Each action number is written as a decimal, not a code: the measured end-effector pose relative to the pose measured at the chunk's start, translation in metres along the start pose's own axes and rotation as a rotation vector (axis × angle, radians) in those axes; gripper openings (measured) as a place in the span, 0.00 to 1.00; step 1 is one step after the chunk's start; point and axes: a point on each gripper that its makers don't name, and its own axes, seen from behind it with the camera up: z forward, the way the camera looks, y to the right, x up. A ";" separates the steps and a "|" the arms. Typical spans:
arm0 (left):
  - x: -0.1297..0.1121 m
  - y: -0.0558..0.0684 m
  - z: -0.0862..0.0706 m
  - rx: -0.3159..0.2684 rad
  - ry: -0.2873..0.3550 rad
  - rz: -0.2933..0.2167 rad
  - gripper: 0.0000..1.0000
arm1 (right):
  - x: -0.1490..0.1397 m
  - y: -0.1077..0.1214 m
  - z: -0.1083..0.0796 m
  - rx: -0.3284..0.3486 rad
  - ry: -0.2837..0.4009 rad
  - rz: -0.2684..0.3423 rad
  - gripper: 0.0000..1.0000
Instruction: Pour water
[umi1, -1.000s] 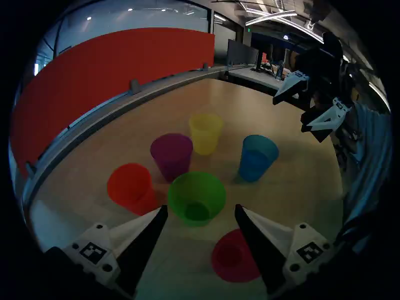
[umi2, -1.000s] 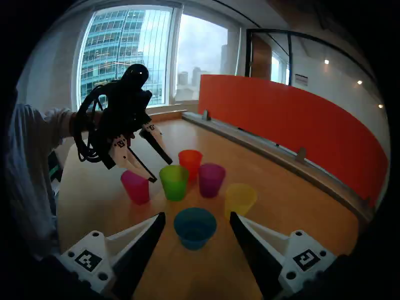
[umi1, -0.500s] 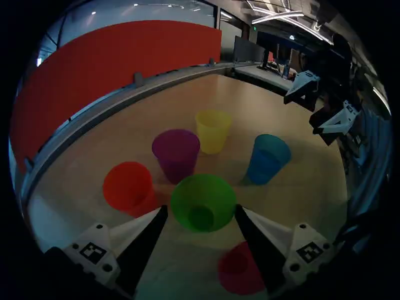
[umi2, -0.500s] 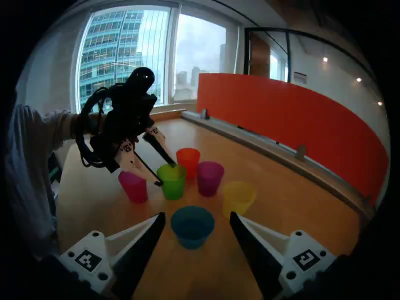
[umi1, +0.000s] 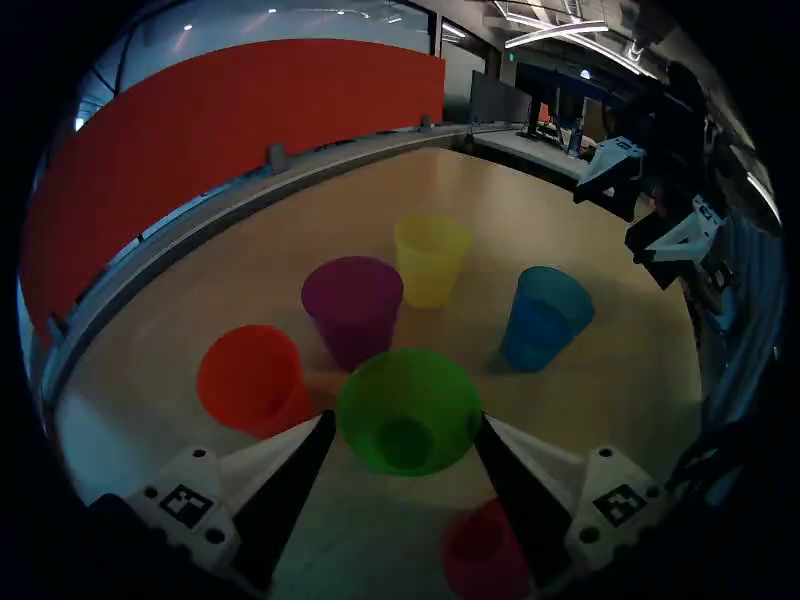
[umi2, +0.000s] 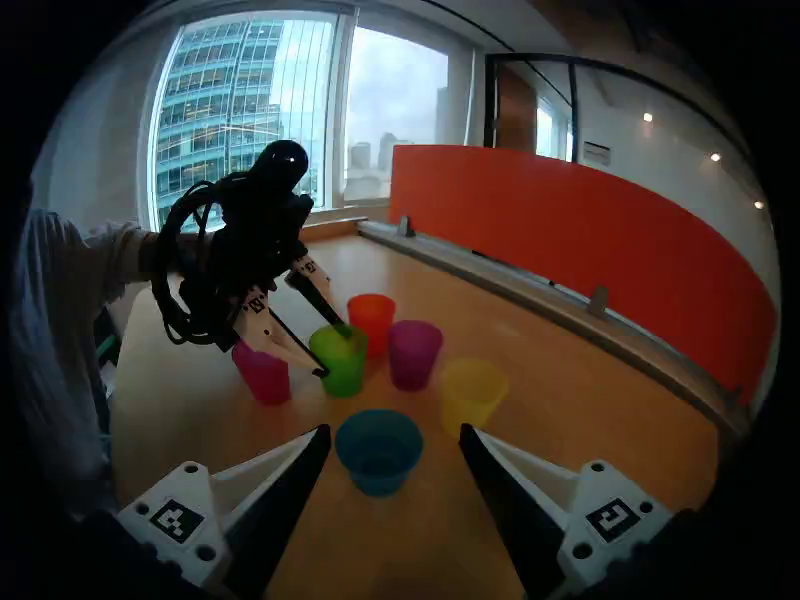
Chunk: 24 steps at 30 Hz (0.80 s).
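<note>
An orange cup (umi1: 248, 375) stands at the left of the table (umi1: 330, 220); just right of it the left gripper (umi1: 403, 418) is spread wide, fingertips straddling the upright green cup (umi1: 408, 440); whether they touch it I cannot tell; the right gripper (umi2: 393, 430) gapes wide too, the blue cup (umi2: 378, 455) upright just ahead between its fingers; the left looks closer to a grasp

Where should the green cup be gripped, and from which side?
Take the green cup across its upper wall, just under the rim, jaws either side. Approach from the near side, where the left gripper straddles it: the purple cup and orange cup crowd the far side. It stands upright and narrows downward, so a high hold likely slips less.
</note>
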 end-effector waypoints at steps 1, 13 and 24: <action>0.001 0.000 0.000 0.002 0.002 0.001 1.00 | 0.000 0.000 0.000 0.000 0.000 0.000 1.00; 0.001 0.000 0.004 0.010 0.008 -0.008 0.87 | 0.002 0.001 -0.002 -0.004 0.001 -0.002 1.00; 0.013 0.003 -0.008 0.010 0.048 -0.005 0.87 | -0.001 0.000 -0.001 -0.003 0.000 0.005 1.00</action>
